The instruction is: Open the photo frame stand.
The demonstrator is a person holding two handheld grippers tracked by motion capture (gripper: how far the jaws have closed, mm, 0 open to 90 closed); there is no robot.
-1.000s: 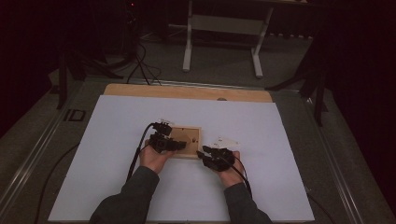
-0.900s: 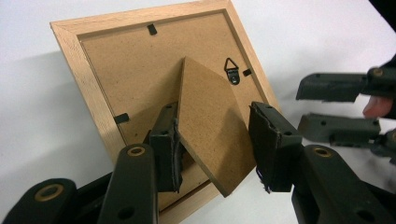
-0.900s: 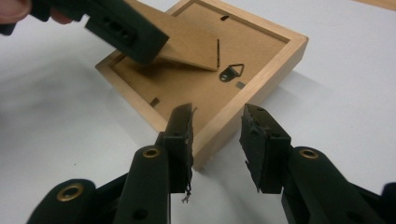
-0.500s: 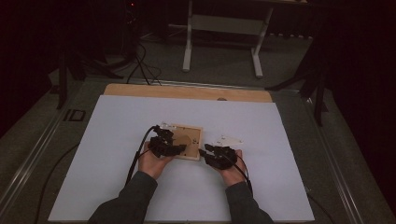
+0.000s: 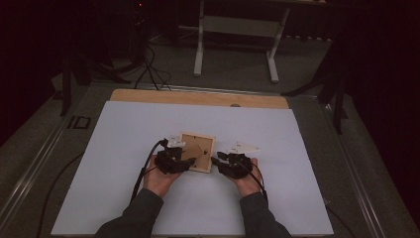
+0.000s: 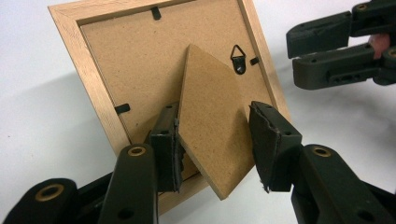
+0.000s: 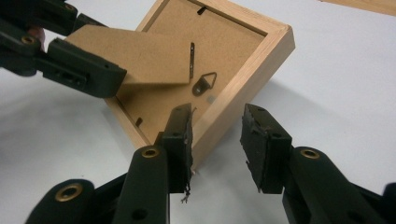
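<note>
Pale wood and brown fibreboard make up the picture frame (image 5: pixel 197 151), which I see from the high view lying face down near the middle of the white table sheet (image 5: pixel 124 144), its square outline turned slightly. My left gripper (image 5: pixel 185 163) sits at the frame's near left corner and my right gripper (image 5: pixel 216 159) just off its near right edge, both hands (image 5: pixel 159 178) low on the sheet with forearms coming in from the bottom. There is plenty of bare sheet on every side, and a strip of wooden tabletop (image 5: pixel 198 98) shows along the far edge.

In the left gripper view, the frame's backing board (image 6: pixel 140 60) is matt and grainy, held by small black clips, with a metal hanging loop (image 6: pixel 239 58). The easel stand (image 6: pixel 210 130), a flat kite-shaped flap of the same board, is lifted off the back and stands between my jaws. The left pad touches its edge; the right pad stands apart, so the jaws are open around it, not clamped.

In the right gripper view, my jaws are parted, straddling the frame's near wooden corner (image 7: pixel 205 140) without pinching it. The left pad is frayed.
</note>
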